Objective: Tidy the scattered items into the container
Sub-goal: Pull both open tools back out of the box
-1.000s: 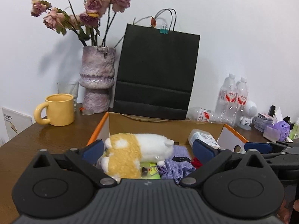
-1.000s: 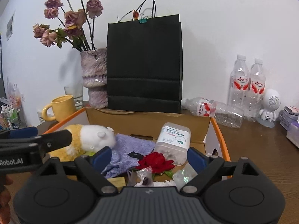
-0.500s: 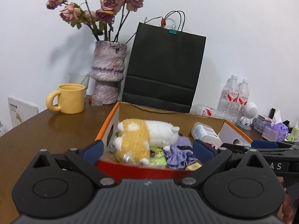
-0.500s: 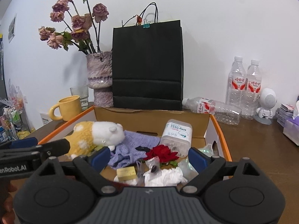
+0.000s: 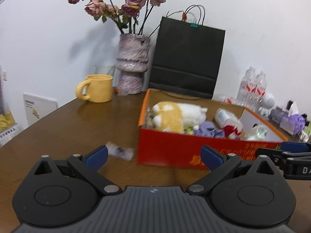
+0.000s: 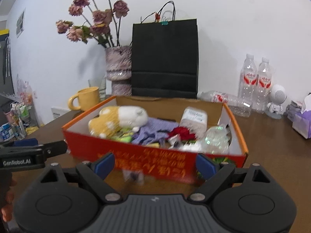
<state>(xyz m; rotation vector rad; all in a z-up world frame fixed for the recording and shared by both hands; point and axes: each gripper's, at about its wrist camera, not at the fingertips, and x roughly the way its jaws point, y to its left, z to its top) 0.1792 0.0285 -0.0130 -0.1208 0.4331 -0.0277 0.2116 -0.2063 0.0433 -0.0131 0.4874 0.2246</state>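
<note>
An orange-red cardboard box [image 5: 167,149] [image 6: 136,155] stands on the brown table. Inside lie a yellow-and-white plush toy [image 5: 176,114] [image 6: 116,119], a purple cloth [image 6: 155,131], a white jar [image 6: 194,117], a red flower [image 6: 181,133] and crumpled clear wrappers. A small pale wrapper [image 5: 120,151] [image 6: 133,174] lies on the table by the box's near wall. My left gripper [image 5: 153,156] is open in front of the box, the wrapper just beyond its left fingertip. My right gripper [image 6: 154,165] is open too, nothing between its fingers, the wrapper ahead of it.
Behind the box stand a black paper bag [image 5: 186,62], a vase of dried roses [image 5: 132,68] and a yellow mug [image 5: 97,88]. Water bottles [image 6: 254,81], a small white robot figure [image 6: 276,101] and a tissue pack [image 6: 303,122] sit at the right.
Both grippers have drawn back from over the box toward me, so the box's red front wall and the wrapper on the table now show. Both stayed open.
</note>
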